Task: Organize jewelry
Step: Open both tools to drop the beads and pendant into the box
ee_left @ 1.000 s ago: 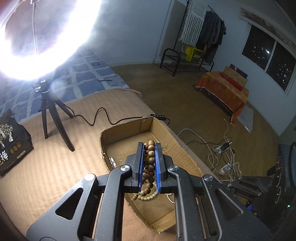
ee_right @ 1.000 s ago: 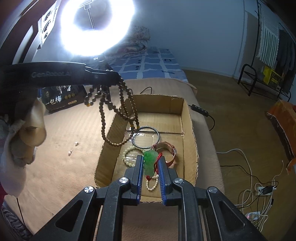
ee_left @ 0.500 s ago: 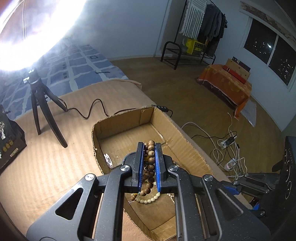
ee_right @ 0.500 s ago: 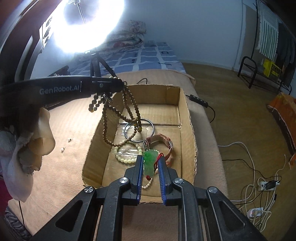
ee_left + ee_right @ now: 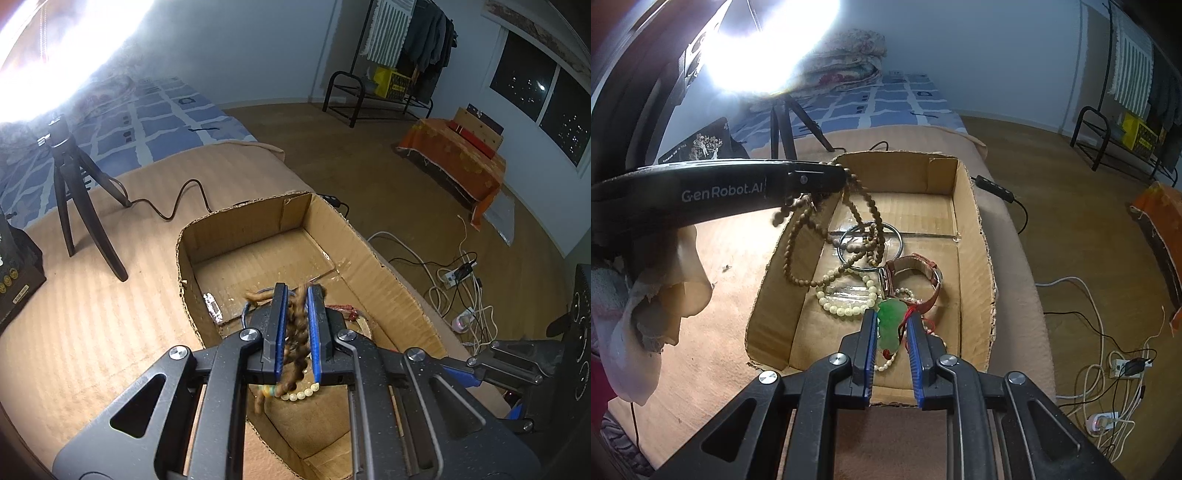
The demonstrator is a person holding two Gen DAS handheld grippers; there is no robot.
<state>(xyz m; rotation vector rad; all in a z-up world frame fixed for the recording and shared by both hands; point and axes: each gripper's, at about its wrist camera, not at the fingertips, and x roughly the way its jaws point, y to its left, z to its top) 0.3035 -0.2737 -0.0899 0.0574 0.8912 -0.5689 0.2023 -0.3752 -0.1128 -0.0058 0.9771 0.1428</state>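
A cardboard box (image 5: 236, 229) lies on the tan bedcover. My left gripper (image 5: 297, 291) hovers over it, shut on a long strand of brown wooden beads (image 5: 297, 332). In the right wrist view the left gripper (image 5: 842, 173) reaches in from the left and the brown beads (image 5: 864, 221) dangle in loops onto a metal bangle (image 5: 842, 243). My right gripper (image 5: 891, 315) is low over the near end of the box (image 5: 975, 258), its pads against a green jade pendant (image 5: 890, 321) on a red cord. A pale bead bracelet (image 5: 842, 310) and a brown-strap watch (image 5: 916, 266) lie on the box floor.
A ring light on a black tripod (image 5: 70, 192) stands to the left of the box, its cable (image 5: 173, 206) trailing across the cover. A black packet (image 5: 14, 288) lies at the far left. A hand in a pale cloth glove (image 5: 657, 302) holds the left gripper. Cables and a power strip (image 5: 458, 273) lie on the floor.
Both grippers have sunk toward the box. The brown bead loops now hang down onto the bangle, and the green pendant sits lower, near the box floor.
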